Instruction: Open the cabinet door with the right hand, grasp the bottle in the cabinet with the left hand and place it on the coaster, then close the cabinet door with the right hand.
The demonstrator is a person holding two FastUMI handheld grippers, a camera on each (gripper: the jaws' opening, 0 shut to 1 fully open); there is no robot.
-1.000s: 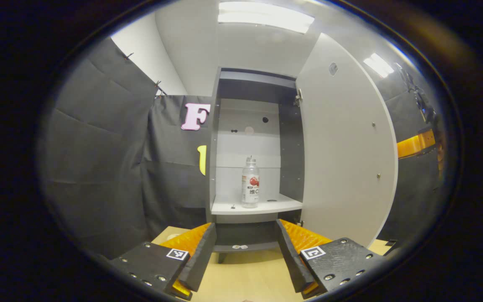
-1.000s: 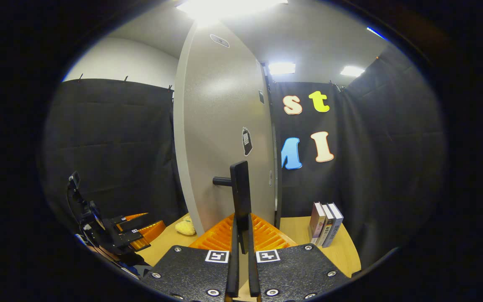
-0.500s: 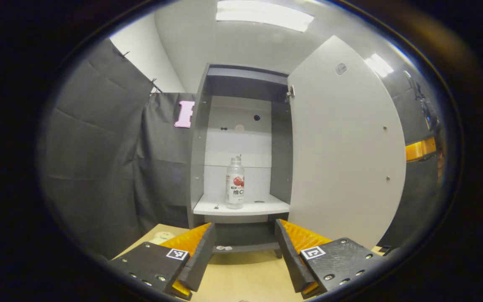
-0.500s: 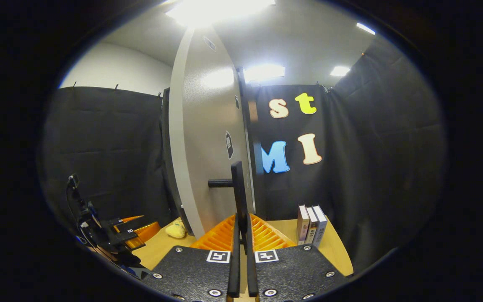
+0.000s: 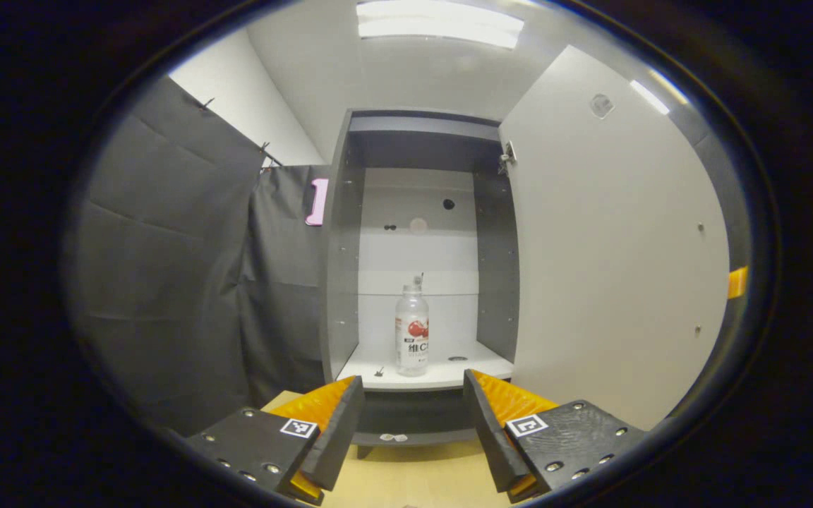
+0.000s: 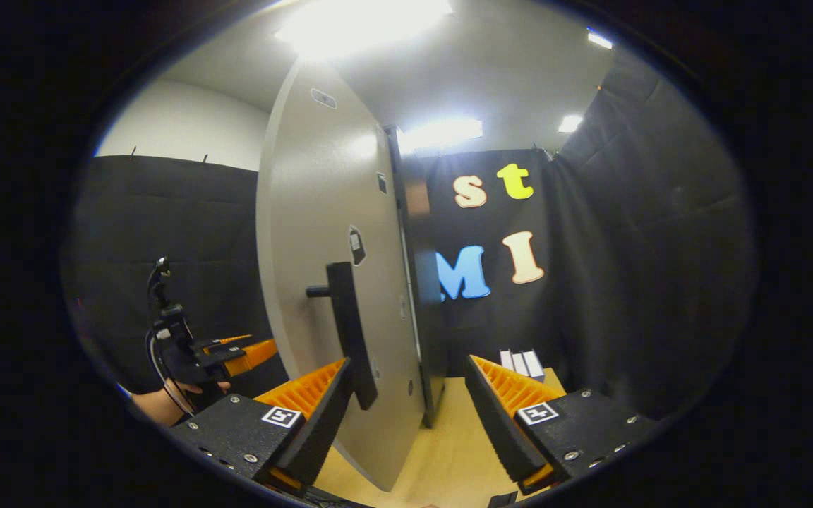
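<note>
Left gripper view: the cabinet door (image 5: pixel 611 240) stands swung wide to the right of the cabinet (image 5: pixel 420 141), more open than 1 s ago. Inside, the bottle (image 5: pixel 411 330) stands upright on the white shelf (image 5: pixel 428 375), centre-left, nothing touching it. The left tongs (image 5: pixel 412 416) are spread apart, empty, pointing at the cabinet just below the shelf and closer to it than before.

Right gripper view: the right tongs (image 6: pixel 406 406) have let go. Half a sec ago they were clenched on the door handle (image 6: pixel 346 331); now they're spread, with the handle just beside the left-hand finger, poss. brushing it. The left gripper shows to the left of the door, held by a hand (image 6: pixel 166 402). Books (image 6: pixel 519 363) stand on the wooden surface (image 6: pixel 442 451) right of the door.

Meaning: step 1, opening, looks done; next is the left tongs reaching in for the bottle. Coaster not located.
</note>
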